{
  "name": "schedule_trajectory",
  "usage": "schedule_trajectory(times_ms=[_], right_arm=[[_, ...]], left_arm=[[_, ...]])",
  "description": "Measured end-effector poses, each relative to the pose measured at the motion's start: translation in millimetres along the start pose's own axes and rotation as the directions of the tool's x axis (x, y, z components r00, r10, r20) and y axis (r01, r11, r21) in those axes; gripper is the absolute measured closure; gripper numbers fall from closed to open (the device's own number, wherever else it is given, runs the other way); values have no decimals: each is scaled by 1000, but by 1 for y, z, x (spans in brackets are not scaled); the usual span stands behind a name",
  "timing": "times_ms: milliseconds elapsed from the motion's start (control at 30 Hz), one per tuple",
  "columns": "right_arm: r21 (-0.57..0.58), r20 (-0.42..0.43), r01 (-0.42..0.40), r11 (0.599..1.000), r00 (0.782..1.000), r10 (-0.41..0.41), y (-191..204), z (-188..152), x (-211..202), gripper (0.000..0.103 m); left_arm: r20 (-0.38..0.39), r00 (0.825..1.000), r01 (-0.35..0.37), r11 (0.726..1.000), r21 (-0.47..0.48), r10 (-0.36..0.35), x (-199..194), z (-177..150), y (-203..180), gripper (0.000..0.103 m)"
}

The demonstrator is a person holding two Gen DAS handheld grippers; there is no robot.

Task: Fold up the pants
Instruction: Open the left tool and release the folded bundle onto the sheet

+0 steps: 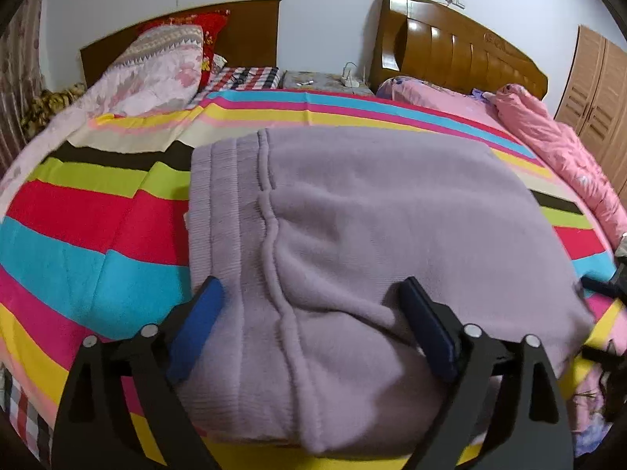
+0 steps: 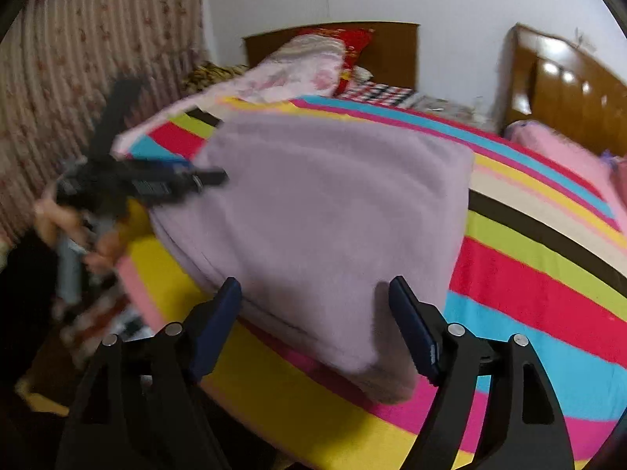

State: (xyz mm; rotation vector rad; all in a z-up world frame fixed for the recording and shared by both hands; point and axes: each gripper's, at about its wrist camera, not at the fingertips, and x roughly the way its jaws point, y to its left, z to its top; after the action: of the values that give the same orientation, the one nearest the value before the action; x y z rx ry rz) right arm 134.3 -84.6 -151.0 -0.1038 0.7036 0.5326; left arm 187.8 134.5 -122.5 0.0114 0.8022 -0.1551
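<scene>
The pants, of lilac fleece, are seen folded into a thick pad lying on the striped bedspread, near the foot edge of the bed. Their ribbed waistband is laid along the pad's left side in the left wrist view. The left hand-held gripper is held wide open over the pad's near edge, one finger on either side of the waistband seam; nothing is gripped. The right hand-held gripper is likewise spread wide at the pad's near corner, with nothing clasped. In the right wrist view, the left hand-held gripper is seen blurred at the pad's far left edge. Beyond the pants, a flowered pillow is propped against a wooden headboard.
</scene>
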Motion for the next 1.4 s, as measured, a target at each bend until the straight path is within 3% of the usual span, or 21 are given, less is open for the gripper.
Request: schedule_trajectory(times_ms=[167, 333, 367, 433, 600, 667, 767, 900, 1000, 1067, 1133, 1233, 1400], right_arm=[[29, 92, -49, 998, 995, 46, -56, 59, 1, 16], [105, 20, -133, 986, 991, 131, -106, 113, 73, 16], [116, -29, -152, 981, 987, 157, -113, 121, 97, 16], [116, -139, -92, 989, 984, 108, -124, 124, 138, 17], [189, -89, -99, 977, 989, 117, -146, 127, 144, 17], [214, -44, -27, 977, 998, 37, -144, 131, 129, 15], [217, 14, -23, 976, 1000, 20, -140, 133, 119, 15], [187, -130, 23, 982, 992, 1, -148, 135, 157, 14], [168, -121, 73, 983, 991, -53, -142, 138, 157, 15], [180, -88, 145, 973, 988, -131, -132, 140, 139, 15], [138, -43, 160, 977, 987, -156, -112, 138, 118, 15], [52, 3, 152, 987, 988, -153, -74, 121, 79, 14], [-45, -52, 138, 989, 989, -141, -18, 62, 42, 14]], left_arm=[[6, 1000, -26, 1000, 8, 26, 3, -1, -13, 2], [10, 1000, -21, 1000, 2, 21, 3, -1, -10, 2], [10, 1000, -21, 1000, 2, 21, 3, -1, -10, 2], [13, 1000, -21, 1000, -2, 21, 3, -1, -9, 2], [15, 1000, -26, 1000, -1, 26, 2, -2, -11, 2], [17, 1000, -24, 1000, -3, 24, 2, -2, -11, 2], [20, 1000, -22, 1000, -4, 22, 3, -1, -11, 2], [22, 1000, -19, 1000, -5, 19, 3, -1, -12, 2], [25, 1000, -15, 1000, -6, 15, 3, -1, -11, 2], [26, 1000, -15, 1000, -7, 15, 3, -1, -11, 2], [27, 1000, -15, 1000, -6, 15, 4, -1, -11, 2], [27, 1000, -16, 1000, -5, 16, 4, 0, -10, 2], [27, 999, -16, 1000, -4, 16, 4, -1, -10, 2]])
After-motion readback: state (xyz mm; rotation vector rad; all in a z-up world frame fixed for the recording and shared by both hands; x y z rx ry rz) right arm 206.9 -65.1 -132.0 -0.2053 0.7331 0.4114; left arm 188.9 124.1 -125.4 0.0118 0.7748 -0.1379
